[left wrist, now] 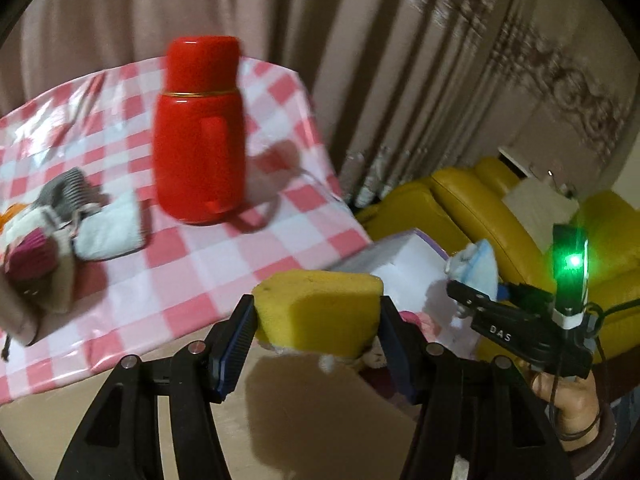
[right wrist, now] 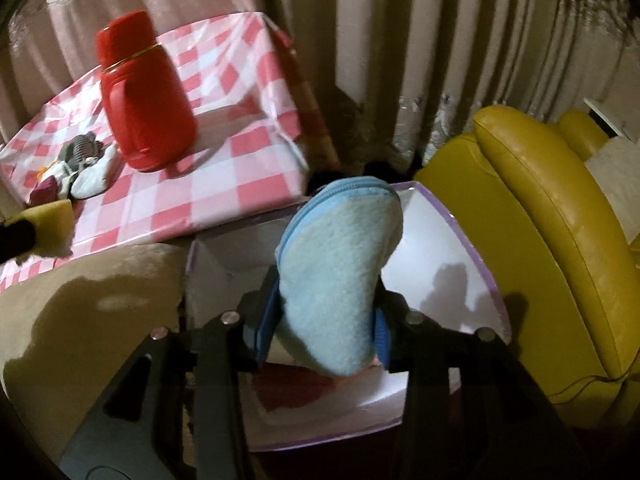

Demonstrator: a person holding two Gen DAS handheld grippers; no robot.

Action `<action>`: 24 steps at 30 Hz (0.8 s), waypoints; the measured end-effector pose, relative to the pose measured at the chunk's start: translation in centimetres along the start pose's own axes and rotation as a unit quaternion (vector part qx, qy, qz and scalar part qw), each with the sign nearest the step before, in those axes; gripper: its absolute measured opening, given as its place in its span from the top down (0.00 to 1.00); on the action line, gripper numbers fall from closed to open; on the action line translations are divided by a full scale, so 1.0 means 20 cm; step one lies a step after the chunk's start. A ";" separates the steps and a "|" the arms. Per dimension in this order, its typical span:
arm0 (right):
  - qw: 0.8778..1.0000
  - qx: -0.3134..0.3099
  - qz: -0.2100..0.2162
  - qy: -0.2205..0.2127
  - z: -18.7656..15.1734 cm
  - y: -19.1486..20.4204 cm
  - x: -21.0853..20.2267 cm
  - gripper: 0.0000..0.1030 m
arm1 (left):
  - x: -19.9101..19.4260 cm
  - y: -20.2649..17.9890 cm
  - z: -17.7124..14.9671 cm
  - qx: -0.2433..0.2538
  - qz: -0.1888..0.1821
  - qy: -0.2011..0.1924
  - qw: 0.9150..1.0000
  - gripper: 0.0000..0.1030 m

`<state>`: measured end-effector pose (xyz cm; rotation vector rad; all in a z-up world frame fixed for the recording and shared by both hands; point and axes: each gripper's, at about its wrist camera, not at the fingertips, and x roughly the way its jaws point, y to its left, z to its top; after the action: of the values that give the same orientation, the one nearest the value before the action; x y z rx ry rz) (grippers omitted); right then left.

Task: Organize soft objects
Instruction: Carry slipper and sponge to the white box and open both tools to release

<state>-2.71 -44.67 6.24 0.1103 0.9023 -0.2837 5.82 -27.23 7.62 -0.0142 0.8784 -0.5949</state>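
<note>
Both our grippers hold soft things.
Our left gripper (left wrist: 318,316) squeezes a spongy yellow block (left wrist: 320,308); our right gripper (right wrist: 326,320) hugs a fuzzy blue pouch (right wrist: 340,264) over a white box (right wrist: 440,240).

Behind my table (left wrist: 280,92) hangs a long pinkish-beige curtain (left wrist: 120,12), falling in deep folds, with a paler flowery pattern on the panels to the right (left wrist: 568,92). A pink-and-white checked cloth (right wrist: 240,184) covers the table on the left. Near me the floor (right wrist: 92,312) is tan and glossy, with dark shadows across it. On the right stands a yellow leather sofa (right wrist: 552,216), its backrest rounded, close to the curtain. The light is dim and warm.
</note>
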 end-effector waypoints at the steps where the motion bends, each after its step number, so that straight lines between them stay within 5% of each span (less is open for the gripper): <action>1: 1.000 0.002 -0.004 -0.002 0.00 -0.01 0.00 0.45 | 0.02 -0.02 0.01 0.004 -0.006 0.002 1.000 0.40; 4: 1.000 0.003 -0.020 -0.012 0.01 -0.03 -0.02 0.32 | 0.07 -0.10 0.02 0.018 -0.036 0.006 0.999 0.37; 9: 0.999 0.001 -0.033 -0.015 0.02 -0.04 -0.02 0.26 | 0.13 -0.17 0.02 0.032 -0.046 0.022 0.998 0.30; 24: 0.998 -0.023 -0.053 -0.030 0.04 0.04 -0.06 0.22 | 0.03 -0.04 -0.05 0.044 0.022 0.004 0.999 0.28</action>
<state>-2.56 -43.78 7.58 0.0110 0.8554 -0.3632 4.94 -27.91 6.70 0.0872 0.8580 -0.5918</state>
